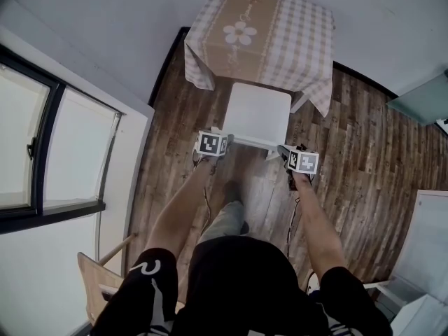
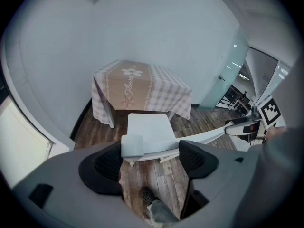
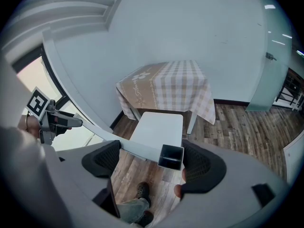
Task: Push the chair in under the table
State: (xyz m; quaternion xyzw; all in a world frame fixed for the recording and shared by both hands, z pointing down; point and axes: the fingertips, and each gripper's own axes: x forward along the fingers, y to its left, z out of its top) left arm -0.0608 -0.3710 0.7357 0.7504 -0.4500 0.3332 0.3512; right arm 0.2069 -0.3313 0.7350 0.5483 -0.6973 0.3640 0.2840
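Ahead, white chair point(image 1: 259, 110) just before checked-cloth table point(image 1: 262, 30); wall point(image 1: 105, 47), window point(image 1: 28, 152) left.

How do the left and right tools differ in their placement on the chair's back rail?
The left tool sits at the rail's closed white end, the right tool at its open, dark hollow end. The end lies beside the left tool's left jaw, but beside the right tool's right jaw. Both stand open astride the rail of the chair.
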